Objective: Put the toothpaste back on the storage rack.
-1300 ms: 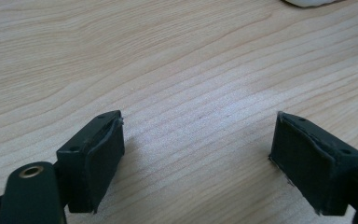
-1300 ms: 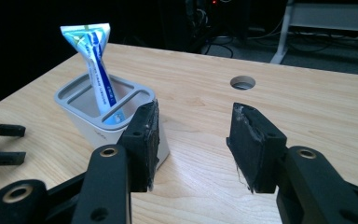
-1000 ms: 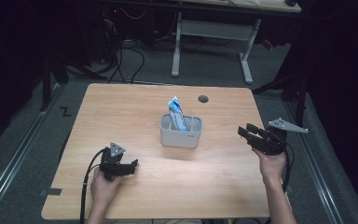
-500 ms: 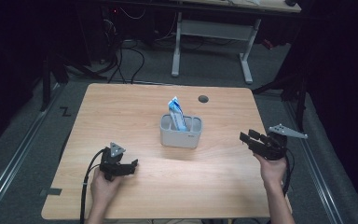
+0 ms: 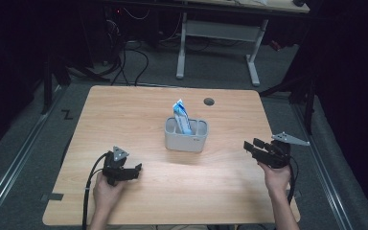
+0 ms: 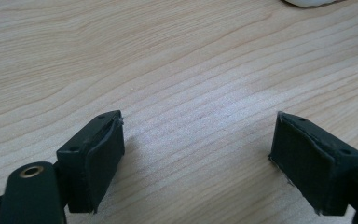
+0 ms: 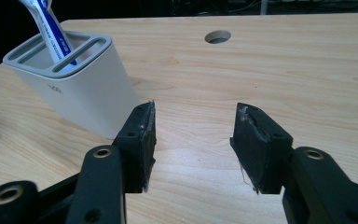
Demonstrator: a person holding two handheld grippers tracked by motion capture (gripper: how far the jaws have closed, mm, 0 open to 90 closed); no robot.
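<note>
Looking down on a pale wooden surface (image 5: pixel 139 115) with fine straight grain, we see a grey plastic holder (image 5: pixel 187 135) near its middle, oblong with rounded corners and slotted compartments. A blue and white tube (image 5: pixel 182 116) stands tilted in one of its slots. Our left gripper (image 5: pixel 135 171) rests low on the wood, well apart from the holder, its flat black padded jaws spread wide around nothing. Our right gripper (image 5: pixel 250 146) hovers to the holder's right, jaws likewise parted and empty. A round hole (image 5: pixel 209 101) pierces the surface behind the holder.
</note>
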